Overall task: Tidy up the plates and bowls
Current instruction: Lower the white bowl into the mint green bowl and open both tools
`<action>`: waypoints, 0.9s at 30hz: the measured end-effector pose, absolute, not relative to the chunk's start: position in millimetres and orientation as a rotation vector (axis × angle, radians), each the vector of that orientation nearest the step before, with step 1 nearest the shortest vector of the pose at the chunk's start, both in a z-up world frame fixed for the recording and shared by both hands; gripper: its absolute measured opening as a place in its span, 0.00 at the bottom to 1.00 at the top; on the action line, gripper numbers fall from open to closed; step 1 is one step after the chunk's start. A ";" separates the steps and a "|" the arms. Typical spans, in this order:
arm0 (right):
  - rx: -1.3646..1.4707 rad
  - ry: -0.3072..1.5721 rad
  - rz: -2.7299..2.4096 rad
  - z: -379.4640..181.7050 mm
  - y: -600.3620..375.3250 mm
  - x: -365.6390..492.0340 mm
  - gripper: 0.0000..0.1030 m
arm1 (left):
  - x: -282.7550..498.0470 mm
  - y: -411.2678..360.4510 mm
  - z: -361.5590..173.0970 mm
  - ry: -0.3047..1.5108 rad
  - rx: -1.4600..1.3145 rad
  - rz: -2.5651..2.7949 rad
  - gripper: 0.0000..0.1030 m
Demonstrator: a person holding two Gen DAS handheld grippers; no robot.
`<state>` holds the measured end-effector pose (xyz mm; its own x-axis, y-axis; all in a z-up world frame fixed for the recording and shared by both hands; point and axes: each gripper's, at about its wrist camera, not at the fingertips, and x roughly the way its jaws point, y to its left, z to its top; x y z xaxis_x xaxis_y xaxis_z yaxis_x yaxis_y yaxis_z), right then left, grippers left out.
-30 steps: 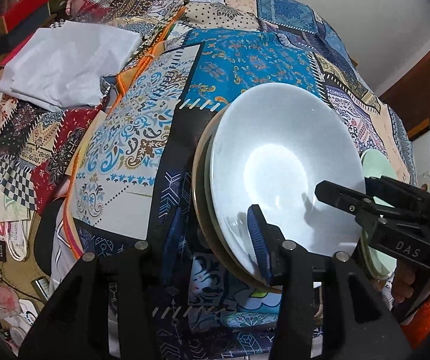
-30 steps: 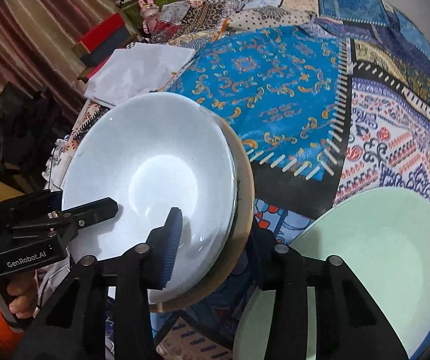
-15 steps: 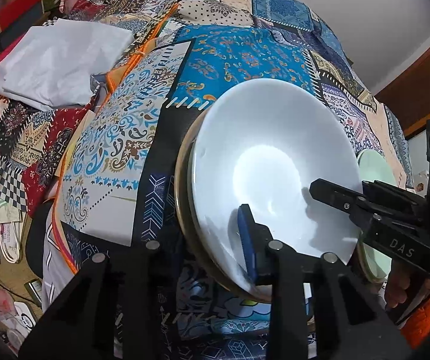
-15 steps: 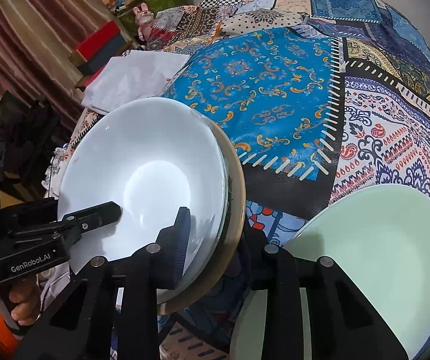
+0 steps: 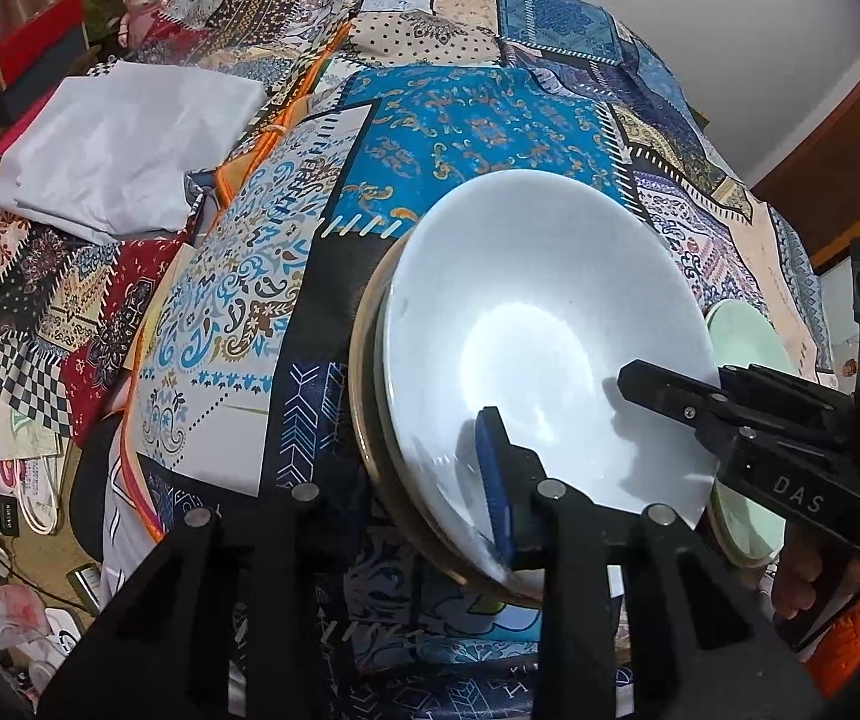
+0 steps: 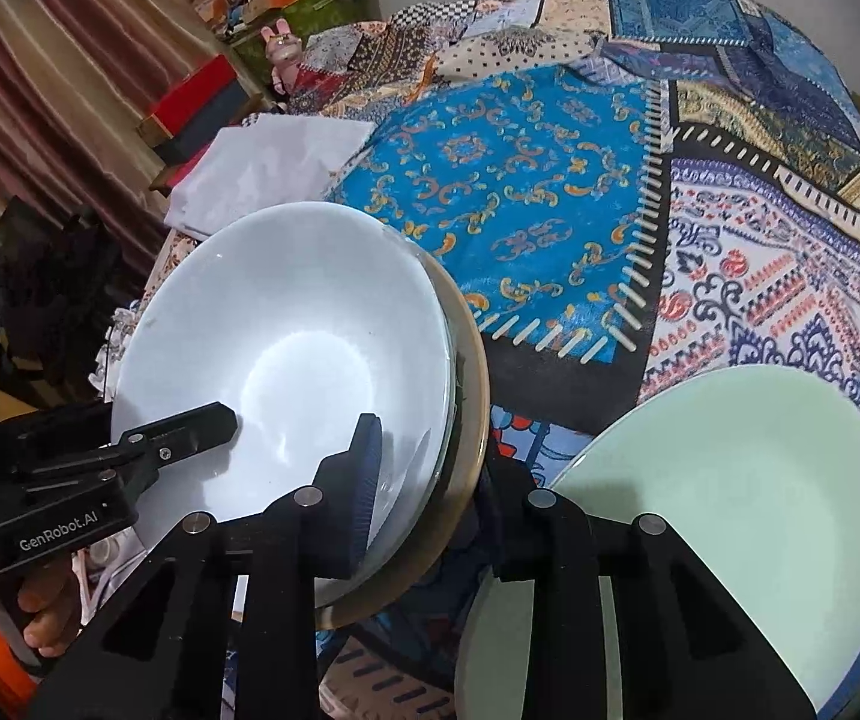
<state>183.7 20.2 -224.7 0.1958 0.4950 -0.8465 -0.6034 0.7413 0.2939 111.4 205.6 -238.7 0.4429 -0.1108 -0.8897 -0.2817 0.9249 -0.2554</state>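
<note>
Both grippers have closed in on the stack's rims since a second ago, and the stack sits a touch higher in each view; nothing else has shifted.

A patchwork cloth (image 5: 478,120) covers the table. On its left lies a folded white cloth (image 5: 123,144).

The pale green plate (image 6: 748,498) rests on the cloth just to the right of the stack, near it but apart.

The stack is a white bowl (image 5: 550,324) nested on a tan-rimmed plate (image 5: 363,360), with a dark rim between them that I cannot tell apart. It stands at the near edge of the table, tilted.

The left gripper (image 5: 417,480) is narrow, clamped on the stack's near left rim: its blue pad (image 5: 493,480) lies inside the bowl, the other finger under the plate.

The right gripper (image 6: 430,480) is nearly closed on the stack's right rim, blue pad (image 6: 366,480) inside the bowl, the other finger outside.
</note>
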 end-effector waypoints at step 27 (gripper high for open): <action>-0.047 0.977 0.718 -153.5 -45.3 174.9 0.26 | 112.7 154.4 -162.5 1.004 -0.322 0.049 0.32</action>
<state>174.9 -45.3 -153.5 0.3507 0.5343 -0.7691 -0.5747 0.7713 0.2737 112.7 154.4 -162.5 0.5398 -0.1064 -0.8351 -0.1878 0.9518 -0.2426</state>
